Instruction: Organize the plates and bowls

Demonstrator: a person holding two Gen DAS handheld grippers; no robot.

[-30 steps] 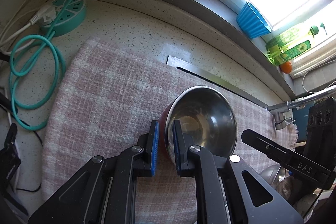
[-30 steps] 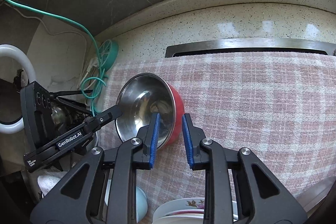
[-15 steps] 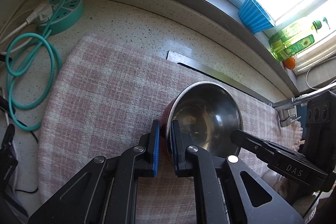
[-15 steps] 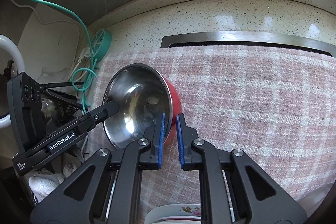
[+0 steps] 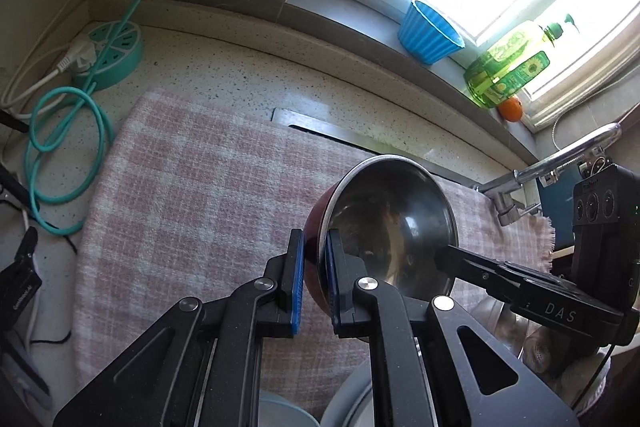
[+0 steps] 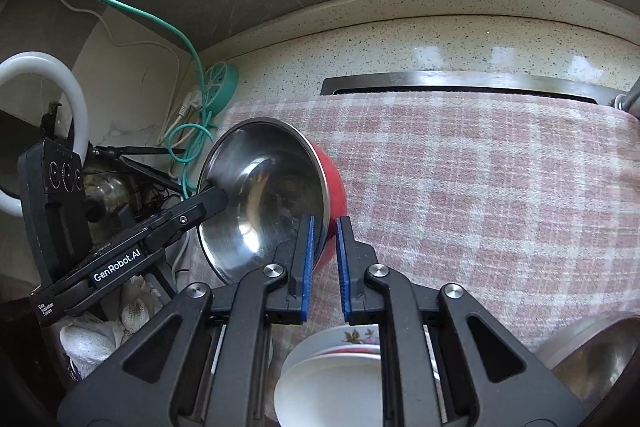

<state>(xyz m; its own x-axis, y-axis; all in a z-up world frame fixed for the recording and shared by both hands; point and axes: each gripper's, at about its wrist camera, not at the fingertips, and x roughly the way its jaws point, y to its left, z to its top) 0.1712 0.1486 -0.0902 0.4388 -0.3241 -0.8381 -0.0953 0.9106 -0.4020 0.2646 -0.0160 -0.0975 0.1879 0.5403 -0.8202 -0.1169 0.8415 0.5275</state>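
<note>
Two grippers clamped on one bowl (image 5: 394, 223): steel inside, red outside, tilted, held above pink checked cloth (image 5: 192, 179). Left gripper (image 5: 314, 283) pinching rim at 7 o'clock of bowl in left wrist view, blue pads on either side of wall. Right gripper (image 6: 323, 267) pinching opposite rim at 5 o'clock of bowl in right wrist view, jaws just closed onto it. White floral plates (image 6: 340, 359) stacked at 6 o'clock, under right gripper. Blue cup (image 5: 430, 35) and green bottle (image 5: 508, 67) on sill at 1 o'clock.
</note>
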